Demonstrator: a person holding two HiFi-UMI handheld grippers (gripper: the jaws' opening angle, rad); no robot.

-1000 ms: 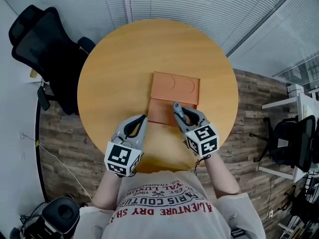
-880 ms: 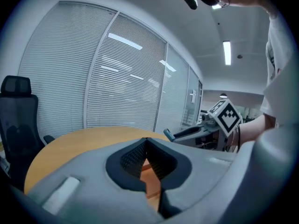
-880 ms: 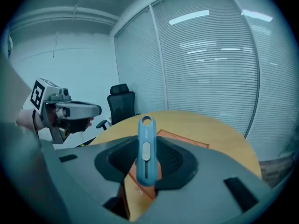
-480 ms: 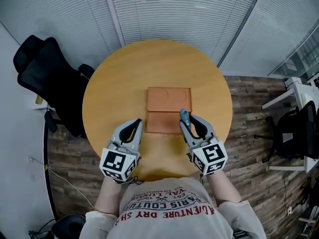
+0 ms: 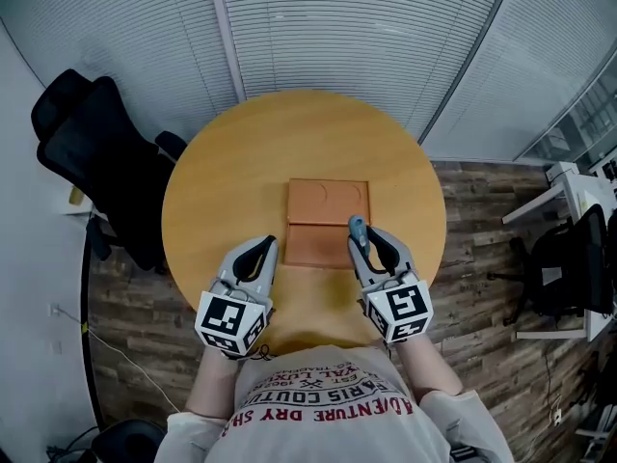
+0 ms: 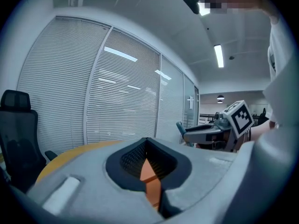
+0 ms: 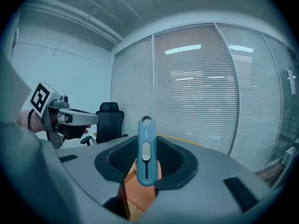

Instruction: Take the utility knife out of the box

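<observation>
Right gripper (image 5: 362,242) rose off the mid-frame box (image 5: 328,201), clenching the knife (image 5: 357,226) to lift it clear; left gripper (image 5: 271,243) stayed closed, empty.

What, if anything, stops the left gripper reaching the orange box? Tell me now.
Probably nothing, so likely yes. The left gripper, jaws together and empty, hovers by the near left corner of the orange box, with only bare table between.
</observation>
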